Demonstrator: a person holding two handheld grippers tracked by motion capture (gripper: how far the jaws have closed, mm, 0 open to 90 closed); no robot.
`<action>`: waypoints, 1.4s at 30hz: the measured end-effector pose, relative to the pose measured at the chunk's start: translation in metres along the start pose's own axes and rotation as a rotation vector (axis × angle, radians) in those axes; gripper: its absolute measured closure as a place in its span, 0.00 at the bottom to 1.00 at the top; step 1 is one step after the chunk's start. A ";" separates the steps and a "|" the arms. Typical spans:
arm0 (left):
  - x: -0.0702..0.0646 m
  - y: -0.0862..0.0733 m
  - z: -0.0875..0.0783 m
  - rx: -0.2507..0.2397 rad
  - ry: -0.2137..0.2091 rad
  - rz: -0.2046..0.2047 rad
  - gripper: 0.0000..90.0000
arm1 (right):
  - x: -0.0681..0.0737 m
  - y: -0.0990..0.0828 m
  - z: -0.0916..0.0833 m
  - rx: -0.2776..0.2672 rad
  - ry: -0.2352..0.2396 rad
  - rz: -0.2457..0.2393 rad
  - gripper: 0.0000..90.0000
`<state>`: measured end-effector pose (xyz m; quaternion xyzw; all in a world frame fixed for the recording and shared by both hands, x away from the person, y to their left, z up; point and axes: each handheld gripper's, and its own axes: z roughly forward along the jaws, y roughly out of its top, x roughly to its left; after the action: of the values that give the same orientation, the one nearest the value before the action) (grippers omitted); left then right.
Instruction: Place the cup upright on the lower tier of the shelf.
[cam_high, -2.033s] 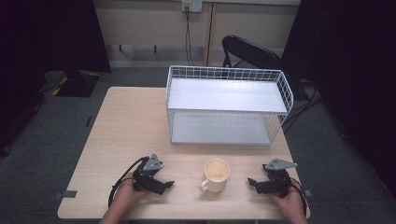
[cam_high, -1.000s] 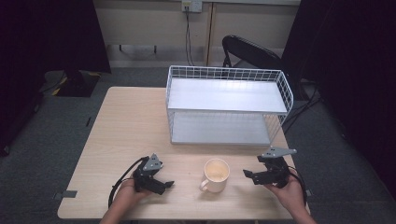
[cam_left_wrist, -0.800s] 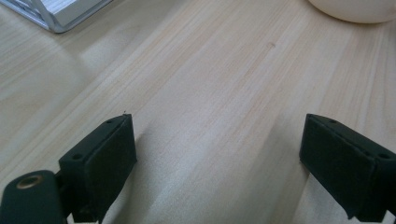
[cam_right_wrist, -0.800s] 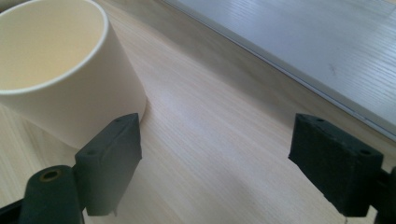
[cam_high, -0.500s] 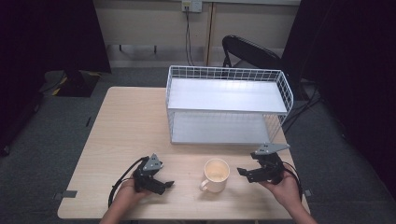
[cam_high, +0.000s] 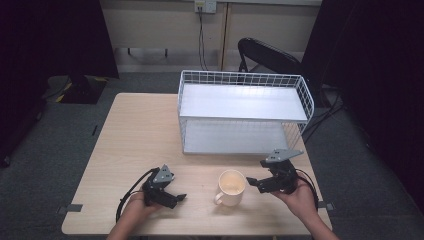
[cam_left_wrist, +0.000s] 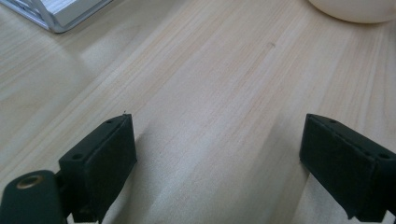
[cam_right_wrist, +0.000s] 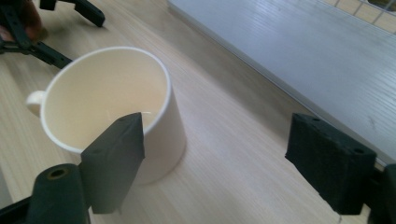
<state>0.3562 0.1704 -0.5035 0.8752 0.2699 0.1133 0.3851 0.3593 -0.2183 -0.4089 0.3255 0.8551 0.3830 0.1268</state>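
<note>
High view: a cream mug (cam_high: 232, 187) is sitting near the table's (cam_high: 135, 130) front edge, in front of a white wire rack (cam_high: 244, 115); the left gripper (cam_high: 176, 198) is resting to its left, the right gripper (cam_high: 253, 182) is hovering just beside it on the right.

Left gripper view: jaws are sitting spread wide over bare wood, mug base (cam_left_wrist: 352, 10) peeking in up top.

Right gripper view: jaws are gaping wide, one jaw overlapping the mug (cam_right_wrist: 112, 112), not pinching anything.

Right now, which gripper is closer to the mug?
The right gripper: its open fingers sit just beside the mug, opposite the handle. The left gripper rests farther off across bare table.
</note>
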 end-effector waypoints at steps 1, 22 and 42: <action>0.000 0.000 0.000 0.000 0.000 0.000 0.11 | 0.002 0.003 0.001 -0.004 0.013 0.005 0.22; 0.000 0.000 0.000 0.000 0.000 0.000 0.11 | 0.014 0.011 0.027 0.011 0.058 0.068 0.50; 0.000 0.000 0.000 0.000 0.000 0.000 0.11 | 0.019 0.010 0.042 0.058 0.077 0.065 0.77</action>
<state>0.3562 0.1704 -0.5035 0.8752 0.2699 0.1132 0.3851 0.3691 -0.1763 -0.4293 0.3415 0.8591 0.3744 0.0719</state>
